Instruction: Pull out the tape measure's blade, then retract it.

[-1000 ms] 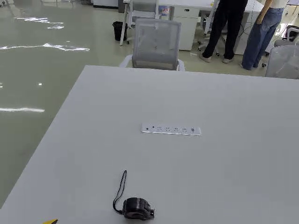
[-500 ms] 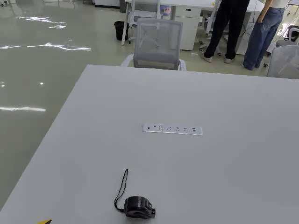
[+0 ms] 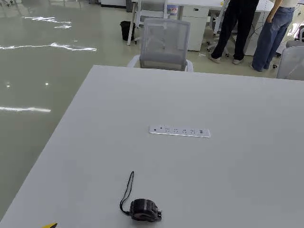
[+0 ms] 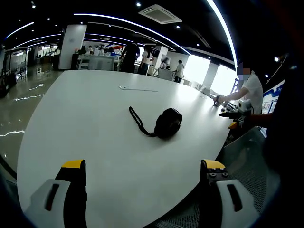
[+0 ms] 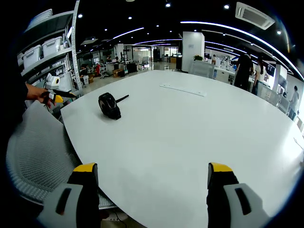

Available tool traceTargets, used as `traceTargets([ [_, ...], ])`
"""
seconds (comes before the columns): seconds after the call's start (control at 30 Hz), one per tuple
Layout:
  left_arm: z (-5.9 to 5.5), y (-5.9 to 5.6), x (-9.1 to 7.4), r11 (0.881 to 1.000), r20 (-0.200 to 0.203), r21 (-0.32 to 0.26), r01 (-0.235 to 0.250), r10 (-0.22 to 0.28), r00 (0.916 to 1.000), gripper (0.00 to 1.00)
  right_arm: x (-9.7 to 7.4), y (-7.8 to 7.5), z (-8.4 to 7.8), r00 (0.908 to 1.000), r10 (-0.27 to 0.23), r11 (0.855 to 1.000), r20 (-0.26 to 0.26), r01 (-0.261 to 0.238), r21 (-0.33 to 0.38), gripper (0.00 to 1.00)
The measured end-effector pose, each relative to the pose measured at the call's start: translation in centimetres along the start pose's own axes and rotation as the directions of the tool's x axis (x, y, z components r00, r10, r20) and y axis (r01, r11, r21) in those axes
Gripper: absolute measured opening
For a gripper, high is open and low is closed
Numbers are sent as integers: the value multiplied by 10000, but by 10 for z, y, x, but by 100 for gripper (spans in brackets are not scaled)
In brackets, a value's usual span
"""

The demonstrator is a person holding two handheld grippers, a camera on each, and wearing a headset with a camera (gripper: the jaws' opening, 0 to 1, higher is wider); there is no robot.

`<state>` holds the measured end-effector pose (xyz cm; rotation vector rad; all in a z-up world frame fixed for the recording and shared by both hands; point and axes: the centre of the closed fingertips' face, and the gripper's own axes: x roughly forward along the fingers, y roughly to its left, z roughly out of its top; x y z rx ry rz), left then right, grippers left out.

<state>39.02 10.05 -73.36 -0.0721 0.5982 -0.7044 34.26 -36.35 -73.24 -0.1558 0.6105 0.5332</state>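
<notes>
White table (image 3: 199, 95) bearing power strip (image 3: 179, 131) mid-surface, well beyond tape measure (image 3: 144, 210); mesh chair (image 3: 164, 45) standing at far edge, two people (image 3: 237, 28) behind. Bare tabletop lying between grippers and tape measure. Tape measure sitting by near edge, case running left-right, strap (image 3: 127, 190) trailing toward power strip. Left gripper (image 4: 143, 164), right gripper (image 5: 154, 167) hovering at table edge, jaws spread wide, gripping nothing
</notes>
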Motion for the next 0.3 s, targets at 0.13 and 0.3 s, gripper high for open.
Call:
traceTargets([
  [0.13,-2,2,0,10000,-61,3,-37,37,10000,99,3,2,-2,10000,39,10000,-76,-40,-25,98],
  [0.3,-3,2,1,9999,-66,-92,-80,80,9999,99,2,2,-1,10000,-16,10000,-74,16,36,98],
])
